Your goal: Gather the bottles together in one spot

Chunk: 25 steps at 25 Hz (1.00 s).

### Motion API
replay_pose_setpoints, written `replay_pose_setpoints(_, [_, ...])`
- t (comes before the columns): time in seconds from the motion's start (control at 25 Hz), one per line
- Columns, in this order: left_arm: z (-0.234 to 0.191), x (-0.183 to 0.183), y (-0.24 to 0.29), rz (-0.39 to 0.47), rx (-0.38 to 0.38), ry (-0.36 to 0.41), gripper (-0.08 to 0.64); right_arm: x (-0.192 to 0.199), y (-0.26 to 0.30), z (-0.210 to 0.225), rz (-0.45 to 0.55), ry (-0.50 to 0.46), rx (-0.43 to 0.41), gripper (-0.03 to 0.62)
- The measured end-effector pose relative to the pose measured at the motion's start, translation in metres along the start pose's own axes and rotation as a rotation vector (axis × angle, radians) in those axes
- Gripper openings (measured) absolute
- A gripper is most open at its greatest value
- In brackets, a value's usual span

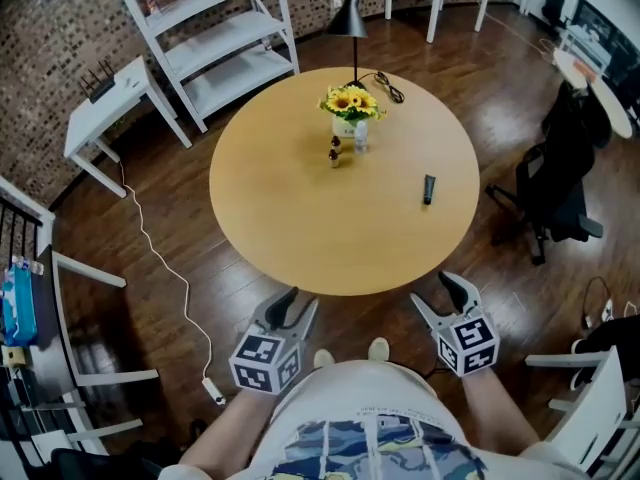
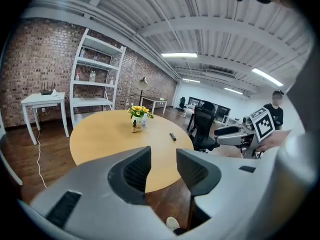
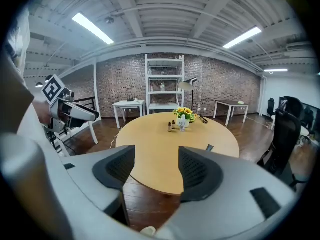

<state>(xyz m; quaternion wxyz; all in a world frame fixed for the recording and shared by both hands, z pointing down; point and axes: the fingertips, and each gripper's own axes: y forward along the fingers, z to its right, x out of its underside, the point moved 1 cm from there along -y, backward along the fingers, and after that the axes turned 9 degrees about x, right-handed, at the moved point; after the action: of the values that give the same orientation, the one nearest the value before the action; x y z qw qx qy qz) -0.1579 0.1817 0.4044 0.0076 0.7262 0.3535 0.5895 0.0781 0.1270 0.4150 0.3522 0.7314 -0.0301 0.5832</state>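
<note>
Fingers (image 2: 137, 169) on left gripper (image 1: 298, 303) and right gripper (image 1: 437, 293) spread wide, nothing held, both short of round table (image 1: 280, 238). Small bottles (image 1: 335, 152) cluster beside sunflower vase (image 1: 351, 108); dark slim bottle (image 1: 428, 189) lies apart. I judge gathering unstarted; next, right reach for stray.

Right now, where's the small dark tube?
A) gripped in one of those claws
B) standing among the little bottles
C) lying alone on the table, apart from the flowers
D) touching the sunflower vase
C: the dark tube lies by itself on the table, apart from the sunflowers and the small bottles beside them.
</note>
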Motion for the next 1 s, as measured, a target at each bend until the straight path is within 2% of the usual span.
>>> replay_pose_setpoints(0.16, [-0.016,0.004,-0.013,0.023,0.031,0.004,0.164,0.005,-0.003,-0.022,-0.029,0.003,0.034,0.299])
replay_pose_setpoints(0.32, [-0.036,0.015,-0.022,0.011,0.062,0.054,0.164,0.016,0.004,-0.040,-0.052,0.013,0.070,0.299])
replay_pose_setpoints(0.48, [-0.048,0.027,-0.020,-0.012,0.098,0.022,0.164,0.029,0.013,-0.034,-0.088,0.039,0.122,0.299])
replay_pose_setpoints(0.68, [-0.059,0.020,0.004,-0.011,0.093,0.004,0.164,0.042,0.051,0.010,-0.132,0.059,0.165,0.298])
replay_pose_setpoints(0.84, [-0.070,0.005,0.035,-0.020,0.070,-0.022,0.164,0.042,0.101,0.056,-0.156,0.041,0.180,0.298])
replay_pose_setpoints(1.0, [-0.074,-0.016,0.068,-0.026,0.041,-0.027,0.164,0.050,0.160,0.107,-0.180,0.078,0.191,0.285])
